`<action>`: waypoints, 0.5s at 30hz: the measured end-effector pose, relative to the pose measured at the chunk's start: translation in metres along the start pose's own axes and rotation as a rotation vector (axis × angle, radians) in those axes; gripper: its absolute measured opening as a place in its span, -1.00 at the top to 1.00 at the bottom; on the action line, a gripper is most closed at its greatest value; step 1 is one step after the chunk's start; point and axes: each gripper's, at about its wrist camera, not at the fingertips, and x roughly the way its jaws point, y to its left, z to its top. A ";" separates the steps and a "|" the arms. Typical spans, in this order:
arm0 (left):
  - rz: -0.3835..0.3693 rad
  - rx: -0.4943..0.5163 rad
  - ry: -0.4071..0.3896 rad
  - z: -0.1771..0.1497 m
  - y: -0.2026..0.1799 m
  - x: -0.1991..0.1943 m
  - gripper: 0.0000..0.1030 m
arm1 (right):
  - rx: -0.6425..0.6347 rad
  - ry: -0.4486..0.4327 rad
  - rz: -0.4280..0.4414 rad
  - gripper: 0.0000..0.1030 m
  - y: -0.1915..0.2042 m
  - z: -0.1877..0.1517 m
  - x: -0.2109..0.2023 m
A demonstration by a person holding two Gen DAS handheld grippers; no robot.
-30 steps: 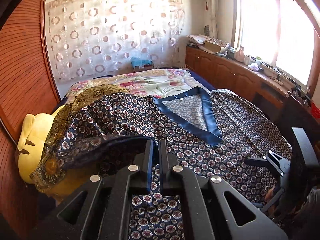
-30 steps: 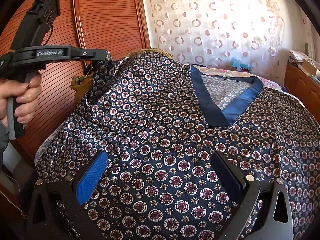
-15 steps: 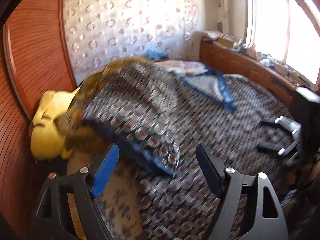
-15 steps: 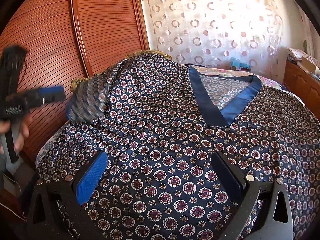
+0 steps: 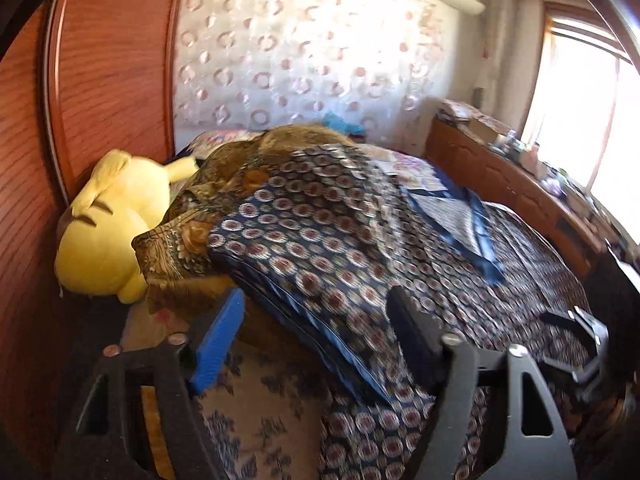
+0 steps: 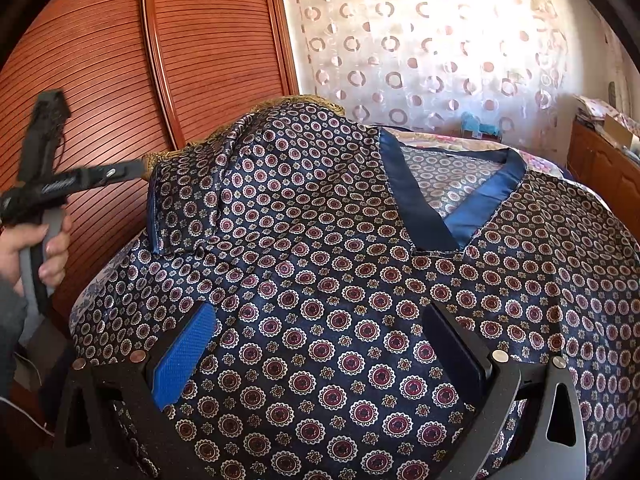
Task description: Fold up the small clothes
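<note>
- The left gripper [image 5: 316, 344] has its jaws spread wide and empty — one blue pad [image 5: 218, 344] at 9 o'clock, a dark finger at 3 o'clock — with the hemmed edge of a folded-over sleeve [image 5: 304, 248] lying between and just beyond them, though whether the edge touches either finger is unclear.
- The right gripper [image 6: 316, 356] also holds its jaws wide apart with nothing between them but cloth; they hover low over the navy patterned shirt [image 6: 340, 272], and contact with the fabric cannot be judged.
- The shirt lies spread across the bed [image 5: 260, 420], front up, its plain blue V-neck collar [image 6: 452, 208] toward 1 o'clock in the right wrist view.
- The sleeve [image 6: 188, 208] is folded inward onto the shirt body at 10 o'clock of that view, its blue hem showing along the near edge.
- At 9 o'clock there, the person's left hand [image 6: 36, 252] grips the handle of the left gripper, whose tips sit just beside the folded sleeve.
- A brown-gold patterned cloth [image 5: 188, 236] peeks from under the shirt — beside it, at 9 o'clock in the left wrist view, sits a yellow plush toy [image 5: 112, 224] against the wooden wardrobe [image 6: 152, 60].
- A curtain with ring shapes [image 6: 432, 52] hangs at 12 o'clock.
</note>
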 end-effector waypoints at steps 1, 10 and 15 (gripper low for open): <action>0.009 -0.014 0.011 0.002 0.002 0.005 -0.30 | 0.000 0.001 0.001 -1.00 0.000 0.000 0.000; 0.044 0.054 0.051 0.008 -0.014 0.019 0.92 | -0.005 -0.008 0.007 -1.00 -0.006 0.012 -0.007; -0.010 0.140 0.021 0.025 -0.051 0.015 0.93 | 0.013 -0.035 -0.004 -1.00 -0.014 0.009 -0.021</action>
